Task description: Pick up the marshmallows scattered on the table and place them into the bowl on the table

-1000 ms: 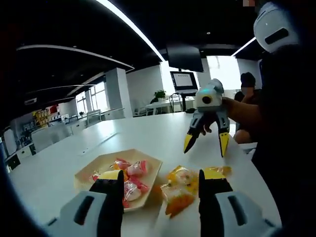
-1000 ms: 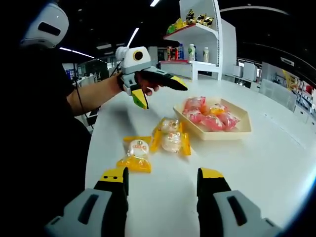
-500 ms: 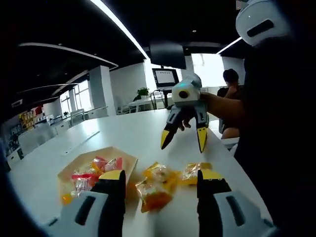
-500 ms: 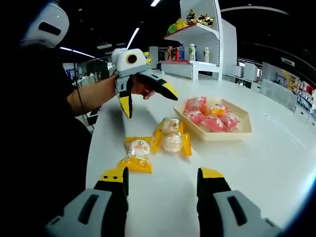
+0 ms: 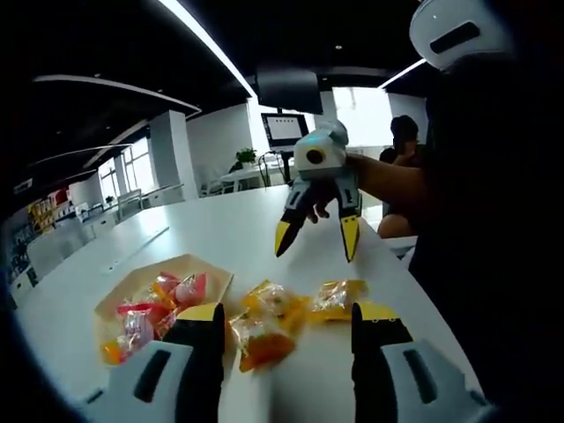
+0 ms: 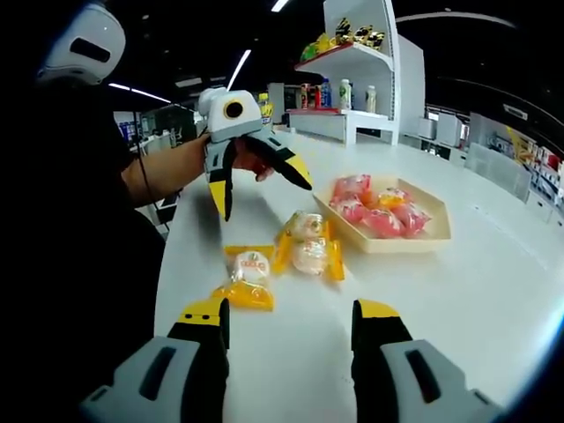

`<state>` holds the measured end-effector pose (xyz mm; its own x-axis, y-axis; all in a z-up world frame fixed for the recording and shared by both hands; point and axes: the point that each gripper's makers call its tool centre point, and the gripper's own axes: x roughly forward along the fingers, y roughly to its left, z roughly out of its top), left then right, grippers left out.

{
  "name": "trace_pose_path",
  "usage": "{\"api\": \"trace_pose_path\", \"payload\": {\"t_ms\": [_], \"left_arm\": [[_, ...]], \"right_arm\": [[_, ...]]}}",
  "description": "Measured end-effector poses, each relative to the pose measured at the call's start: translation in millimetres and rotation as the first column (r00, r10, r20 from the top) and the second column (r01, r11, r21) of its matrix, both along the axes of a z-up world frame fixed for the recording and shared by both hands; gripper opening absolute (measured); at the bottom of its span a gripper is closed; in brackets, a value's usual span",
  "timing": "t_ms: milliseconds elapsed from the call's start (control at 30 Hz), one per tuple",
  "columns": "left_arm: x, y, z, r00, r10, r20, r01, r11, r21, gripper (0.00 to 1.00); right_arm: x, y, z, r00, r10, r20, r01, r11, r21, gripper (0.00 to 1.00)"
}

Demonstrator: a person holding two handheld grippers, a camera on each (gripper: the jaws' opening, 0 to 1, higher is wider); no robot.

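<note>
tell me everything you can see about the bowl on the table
The bowl is a shallow, angular tray, pale tan like wood or card, resting flat on the white table. It holds several wrapped marshmallows, mostly pink with some yellow. Neither gripper touches it; two yellow packets lie just beside it.

Yellow-wrapped marshmallows (image 6: 280, 256), tan bowl (image 6: 429, 231), white table (image 6: 493, 282)

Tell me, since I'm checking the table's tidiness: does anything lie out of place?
Yes: three yellow-wrapped marshmallow packets lie loose on the white table beside the shallow tan bowl, which holds pink-wrapped ones.
</note>
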<state>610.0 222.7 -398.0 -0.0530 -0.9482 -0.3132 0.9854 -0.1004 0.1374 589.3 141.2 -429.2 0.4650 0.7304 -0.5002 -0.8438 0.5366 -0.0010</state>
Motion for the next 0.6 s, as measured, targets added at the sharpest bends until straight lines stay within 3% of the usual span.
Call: {"api": "trace_pose_path", "payload": {"t_ms": [600], "left_arm": [[-3.6, 6.1, -1.3, 1.000, -0.012, 0.010, 0.012, 1.000, 0.029, 0.57]], "right_arm": [[-0.3, -0.2, -0.5, 1.000, 0.007, -0.002, -0.007, 1.000, -0.010, 0.54]]}}
